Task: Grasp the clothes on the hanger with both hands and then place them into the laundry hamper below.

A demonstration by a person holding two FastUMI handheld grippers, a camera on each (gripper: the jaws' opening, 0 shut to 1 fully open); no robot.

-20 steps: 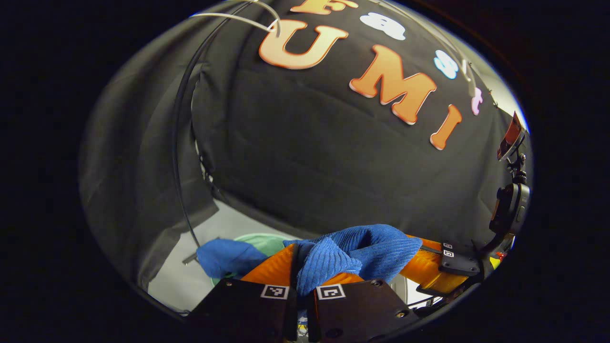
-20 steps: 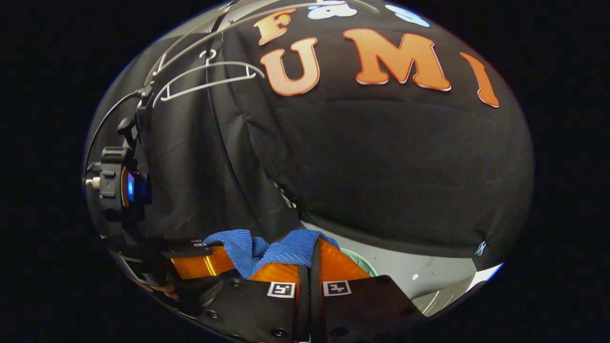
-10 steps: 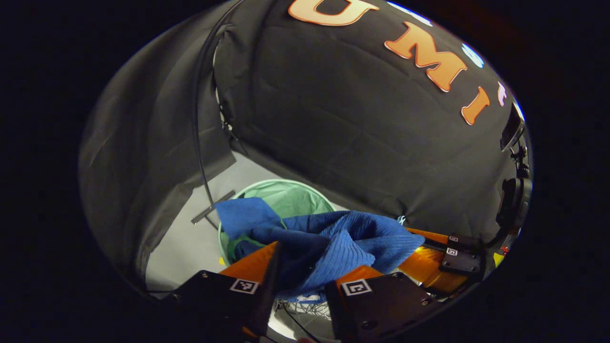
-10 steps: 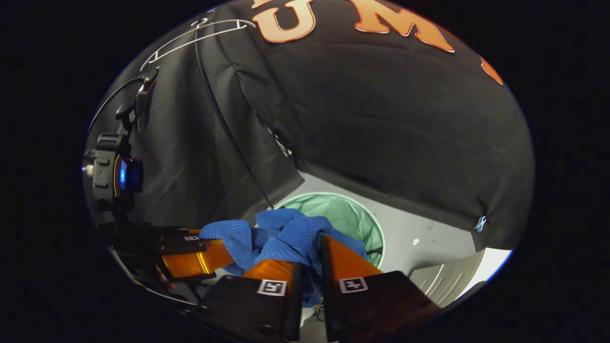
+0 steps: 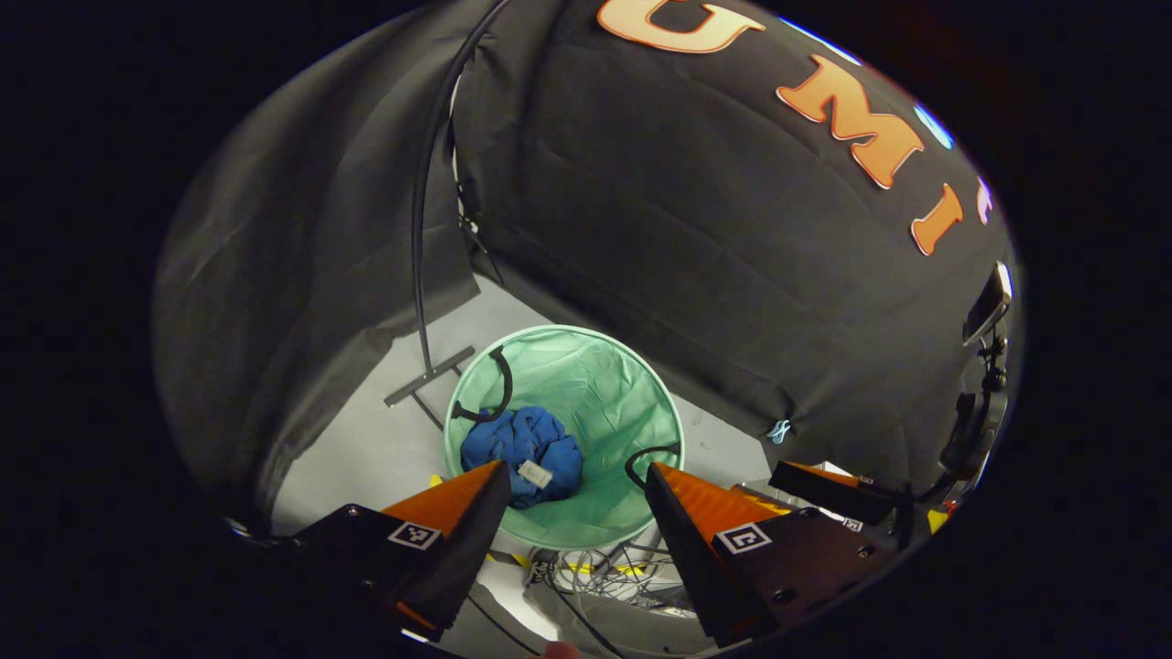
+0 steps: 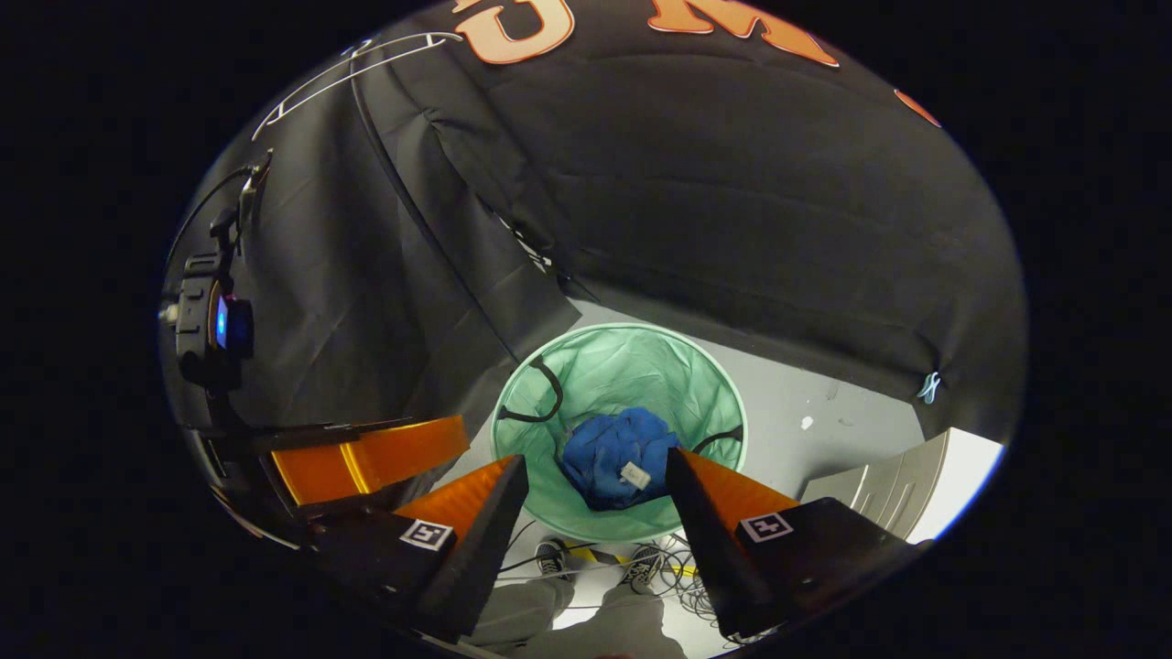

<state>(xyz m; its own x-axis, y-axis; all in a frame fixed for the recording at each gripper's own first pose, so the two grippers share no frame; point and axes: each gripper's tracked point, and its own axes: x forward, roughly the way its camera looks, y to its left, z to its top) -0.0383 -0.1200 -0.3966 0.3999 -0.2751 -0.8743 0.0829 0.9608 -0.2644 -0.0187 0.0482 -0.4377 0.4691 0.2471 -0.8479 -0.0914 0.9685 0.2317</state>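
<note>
Both pairs of jaws stand spread wide and hold nothing. Between the fingers of the left gripper (image 5: 572, 476) and of the right gripper (image 6: 595, 462), looking down, a crumpled blue garment (image 6: 615, 456) lies at the bottom of the round green laundry hamper (image 5: 632, 531) on the pale floor (image 5: 375, 458). Loose cables (image 5: 595, 572) seem to lie just beside the hamper's rim; a gripper dipping low could snag them and tip the light hamper.

A thin black metal stand pole (image 5: 419, 238) rises from the pale grey floor (image 5: 366, 453). Tangled thin cables (image 5: 609, 572) lie on that floor. A small blue clip (image 6: 928, 386) hangs at the cloth's hem.
</note>
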